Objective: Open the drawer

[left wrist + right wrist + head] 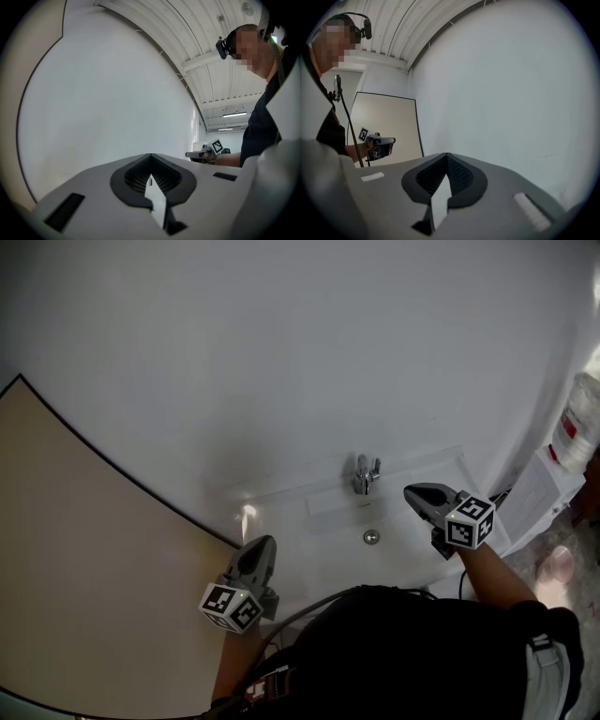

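Note:
No drawer shows in any view. In the head view my left gripper hangs over the left front of a white washbasin, jaws shut and empty. My right gripper hovers over the basin's right side, near the faucet, also shut with nothing in it. The left gripper view has the left gripper pointing level at a bare white wall, with the right gripper small at the right. The right gripper view has the right gripper facing the same wall, with the left gripper small at the left.
A drain sits in the middle of the basin. A beige panel with a dark edge fills the left. At the right stand a white box and a white container with a red label. The person's dark torso covers whatever is below the basin.

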Demonstrator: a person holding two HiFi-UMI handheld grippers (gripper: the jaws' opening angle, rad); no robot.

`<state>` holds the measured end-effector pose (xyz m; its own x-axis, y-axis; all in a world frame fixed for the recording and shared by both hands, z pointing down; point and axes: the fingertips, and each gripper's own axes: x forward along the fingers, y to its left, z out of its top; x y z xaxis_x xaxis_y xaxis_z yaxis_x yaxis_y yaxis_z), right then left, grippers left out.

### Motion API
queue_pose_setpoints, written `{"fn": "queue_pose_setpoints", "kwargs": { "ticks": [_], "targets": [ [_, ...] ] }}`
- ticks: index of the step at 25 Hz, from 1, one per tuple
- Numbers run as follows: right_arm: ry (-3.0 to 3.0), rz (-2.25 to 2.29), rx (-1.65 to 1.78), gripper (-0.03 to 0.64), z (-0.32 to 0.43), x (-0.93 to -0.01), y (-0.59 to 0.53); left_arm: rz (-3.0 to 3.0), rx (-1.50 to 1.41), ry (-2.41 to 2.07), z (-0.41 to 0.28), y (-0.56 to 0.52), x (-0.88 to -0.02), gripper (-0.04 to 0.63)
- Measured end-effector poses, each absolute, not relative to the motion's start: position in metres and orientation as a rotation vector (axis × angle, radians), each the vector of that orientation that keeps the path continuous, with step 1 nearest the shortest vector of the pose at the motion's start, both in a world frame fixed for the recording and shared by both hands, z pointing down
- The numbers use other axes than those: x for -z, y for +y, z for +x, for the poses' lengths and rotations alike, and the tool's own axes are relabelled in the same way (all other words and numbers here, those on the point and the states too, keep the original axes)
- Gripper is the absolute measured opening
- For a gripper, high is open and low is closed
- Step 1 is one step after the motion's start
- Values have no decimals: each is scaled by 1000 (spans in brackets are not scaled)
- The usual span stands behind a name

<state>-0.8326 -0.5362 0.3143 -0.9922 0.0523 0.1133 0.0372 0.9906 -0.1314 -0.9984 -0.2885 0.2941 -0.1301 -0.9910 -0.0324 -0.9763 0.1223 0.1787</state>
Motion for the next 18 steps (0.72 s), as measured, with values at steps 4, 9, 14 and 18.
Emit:
{"fn": "queue_pose_setpoints", "kwargs": {
  "ticks": [4, 9, 14, 18],
  "targets": [
    [-3007, -71, -190, -3, -832, -316, -541, 2019, 233, -2264, -994, -297, -294, 2],
    [-3004, -83, -167, -3, -836, -319, -542, 2027, 227, -2248, -993, -303, -298, 2],
    [-3004, -88, -155, -3, -836, -319, -542, 2014, 237, -2260, -995, -301, -298, 2],
    [-3008, -87, -145, -3, -840, -318, -548, 2018, 232, -2262, -1000, -307, -297, 2]
  ]
}}
